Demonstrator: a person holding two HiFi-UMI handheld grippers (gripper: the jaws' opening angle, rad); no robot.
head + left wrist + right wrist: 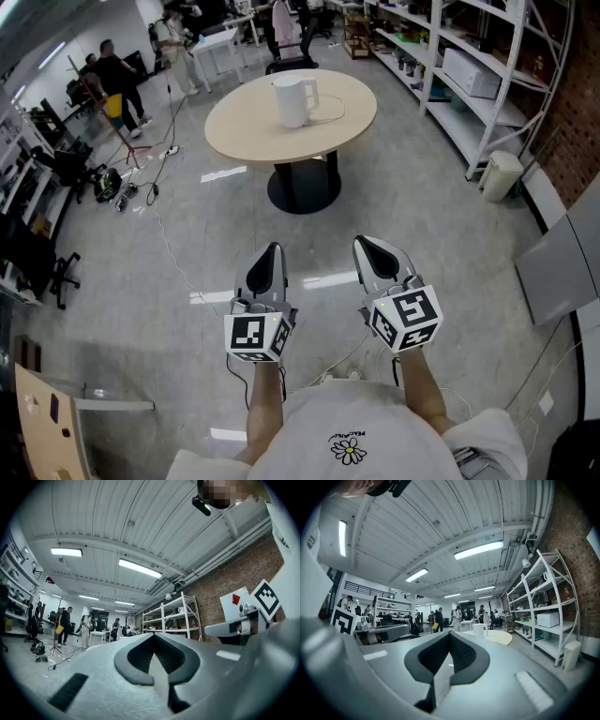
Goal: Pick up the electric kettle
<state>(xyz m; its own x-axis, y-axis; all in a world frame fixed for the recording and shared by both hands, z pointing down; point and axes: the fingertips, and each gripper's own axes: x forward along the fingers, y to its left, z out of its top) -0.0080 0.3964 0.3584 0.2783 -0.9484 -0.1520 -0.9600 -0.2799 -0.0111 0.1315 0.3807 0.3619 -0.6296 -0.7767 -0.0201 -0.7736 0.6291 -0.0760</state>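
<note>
A white electric kettle (294,99) stands upright on a round beige table (248,127) far ahead of me; the right gripper view shows the kettle (478,630) small on that table (501,637). My left gripper (270,252) and right gripper (371,246) are held side by side close to my body over the grey floor, well short of the table. Both are shut with nothing between the jaws. In the left gripper view the left gripper (153,637) points at a distant room and the kettle is not seen. The right gripper (450,635) points level toward the table.
White metal shelving (473,70) runs along the right wall with a white bin (500,175) at its foot. The table stands on a black pedestal base (303,187). Cables (159,202) trail on the floor at left. People (117,80) stand by desks at the far left.
</note>
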